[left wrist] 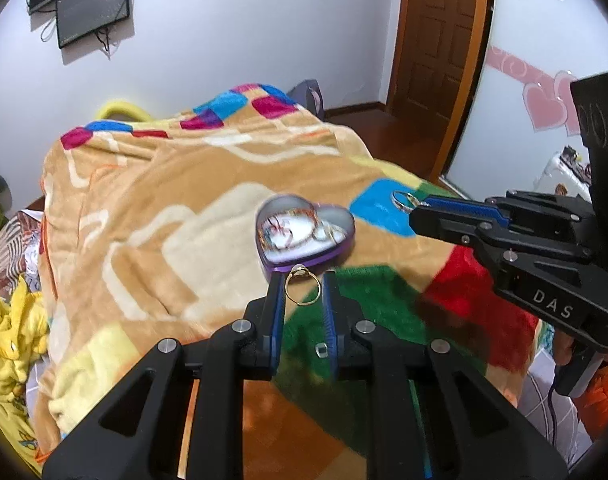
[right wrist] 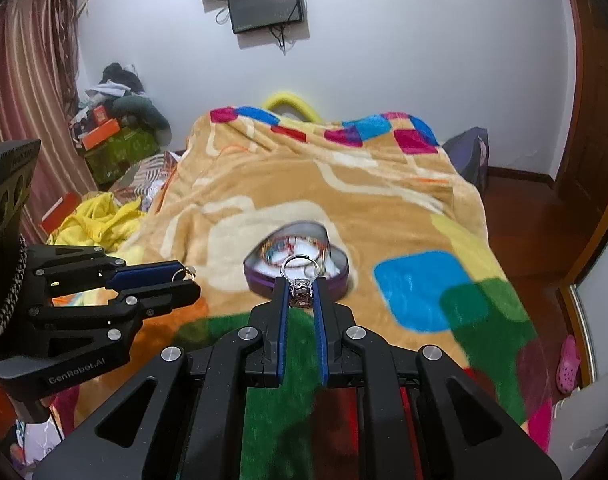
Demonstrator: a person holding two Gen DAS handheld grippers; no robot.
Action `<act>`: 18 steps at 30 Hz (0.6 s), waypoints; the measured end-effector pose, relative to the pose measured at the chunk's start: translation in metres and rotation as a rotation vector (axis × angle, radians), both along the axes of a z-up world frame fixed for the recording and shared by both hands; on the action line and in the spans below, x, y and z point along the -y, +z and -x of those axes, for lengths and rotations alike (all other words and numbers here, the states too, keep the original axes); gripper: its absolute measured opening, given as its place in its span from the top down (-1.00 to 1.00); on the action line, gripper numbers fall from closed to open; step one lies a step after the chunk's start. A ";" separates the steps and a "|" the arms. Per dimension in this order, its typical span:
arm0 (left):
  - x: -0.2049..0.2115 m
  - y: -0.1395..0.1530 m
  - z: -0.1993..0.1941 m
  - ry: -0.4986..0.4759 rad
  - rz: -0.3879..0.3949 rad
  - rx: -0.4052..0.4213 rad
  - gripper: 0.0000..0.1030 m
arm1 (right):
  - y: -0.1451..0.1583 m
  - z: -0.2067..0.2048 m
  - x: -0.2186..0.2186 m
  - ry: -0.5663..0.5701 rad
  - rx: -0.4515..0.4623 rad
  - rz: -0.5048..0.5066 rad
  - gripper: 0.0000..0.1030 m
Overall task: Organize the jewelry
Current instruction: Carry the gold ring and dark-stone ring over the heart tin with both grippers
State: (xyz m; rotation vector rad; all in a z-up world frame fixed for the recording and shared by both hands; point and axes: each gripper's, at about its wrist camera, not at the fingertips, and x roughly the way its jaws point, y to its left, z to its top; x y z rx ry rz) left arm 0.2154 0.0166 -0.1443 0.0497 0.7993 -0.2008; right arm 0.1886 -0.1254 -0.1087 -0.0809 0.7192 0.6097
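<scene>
Both grippers hang above the bed, over a plush blanket (left wrist: 152,208) patterned in tan, cream, blue, green and red. The left gripper (left wrist: 303,286) has its fingers closed on a thin gold ring (left wrist: 302,289), which stands upright between the blue pads with a small pale stone at the top. The right gripper (right wrist: 301,292) is clenched on a silver ring (right wrist: 301,280) with a chunky, dark, glittering head pinched between its fingers, the band looping up above the tips. From the left wrist view the right gripper (left wrist: 414,206) comes in from the right side with the silver ring (left wrist: 402,200) poking out past its tips; from the right wrist view the left gripper (right wrist: 190,276) reaches in from the left, the gold ring (right wrist: 189,271) only just visible at its end. Beyond both sets of tips, resting on the blanket, sits an open heart-shaped box (left wrist: 306,234) with a purple wall and pale lining, holding what looks like more jewelry, though it is too blurred to make out. Neither ring touches the box. On the far wall are two dark screens (right wrist: 266,2), and a wooden door (left wrist: 440,36) stands to the right.
</scene>
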 end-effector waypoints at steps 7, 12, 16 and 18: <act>-0.012 0.015 -0.014 0.020 0.017 0.045 0.67 | 0.007 -0.010 -0.007 0.008 0.024 -0.011 0.79; -0.015 0.018 -0.027 0.025 0.021 0.067 0.67 | 0.006 -0.018 -0.013 0.014 0.025 -0.021 0.79; -0.016 0.013 -0.035 0.025 0.028 0.062 0.67 | 0.002 -0.026 -0.017 0.017 0.017 -0.021 0.79; -0.016 0.008 -0.041 0.024 0.033 0.053 0.67 | -0.002 -0.032 -0.020 0.017 0.009 -0.016 0.79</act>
